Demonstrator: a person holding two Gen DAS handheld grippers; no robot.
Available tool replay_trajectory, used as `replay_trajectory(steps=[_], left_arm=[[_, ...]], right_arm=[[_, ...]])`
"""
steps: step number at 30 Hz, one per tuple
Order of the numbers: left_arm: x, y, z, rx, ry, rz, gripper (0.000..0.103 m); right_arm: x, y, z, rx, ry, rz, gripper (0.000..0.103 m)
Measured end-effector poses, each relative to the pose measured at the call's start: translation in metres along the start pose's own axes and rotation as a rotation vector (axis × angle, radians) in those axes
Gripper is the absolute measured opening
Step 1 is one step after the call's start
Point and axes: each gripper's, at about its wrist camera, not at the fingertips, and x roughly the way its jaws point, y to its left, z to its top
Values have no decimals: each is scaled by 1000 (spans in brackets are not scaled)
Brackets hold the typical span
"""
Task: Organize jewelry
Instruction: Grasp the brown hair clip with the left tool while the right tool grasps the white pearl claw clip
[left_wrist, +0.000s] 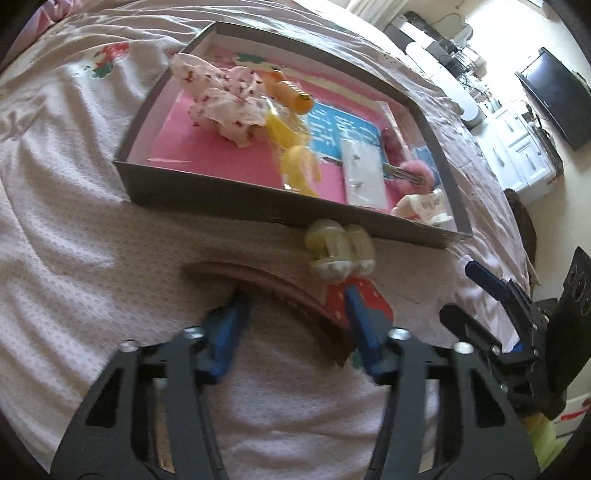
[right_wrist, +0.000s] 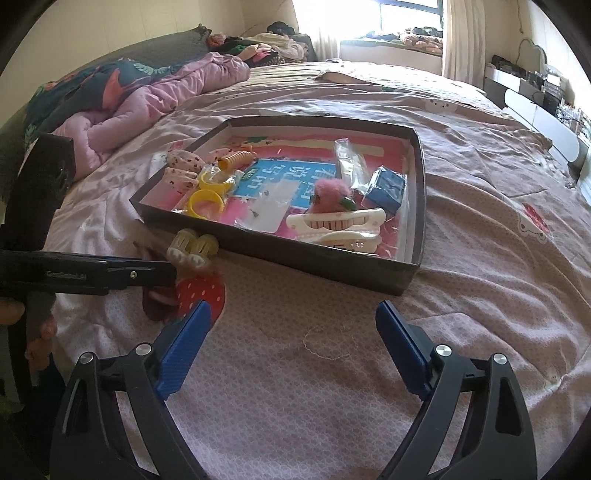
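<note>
Pink headband (left_wrist: 280, 291) arches sideways, seemingly between left tongs (left_wrist: 291, 306).

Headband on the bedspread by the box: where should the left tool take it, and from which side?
Probably the headband at its bare mid-arc, coming from above with one finger inside the curve and one outside: the strip is thin and clear there. Avoid the strawberry end, which is bulkier and sits right by the rollers.

Home bedroom — bed (right_wrist: 461, 236), quilt (right_wrist: 147, 99)
</note>
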Motion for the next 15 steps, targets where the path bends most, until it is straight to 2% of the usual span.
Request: replay_trajectory(steps=[2,9,15], left_arm=[[-4,7,-2,-1,2,-19,24],[-24,21,-12,43,-14,-21,16],[-42,34,-16,72,-32,-3,10]], right_arm=[[3,3,2,-2,4,9,88],[22,26,14,-10,27,74,84],[47,50,28,8,70,142,76]])
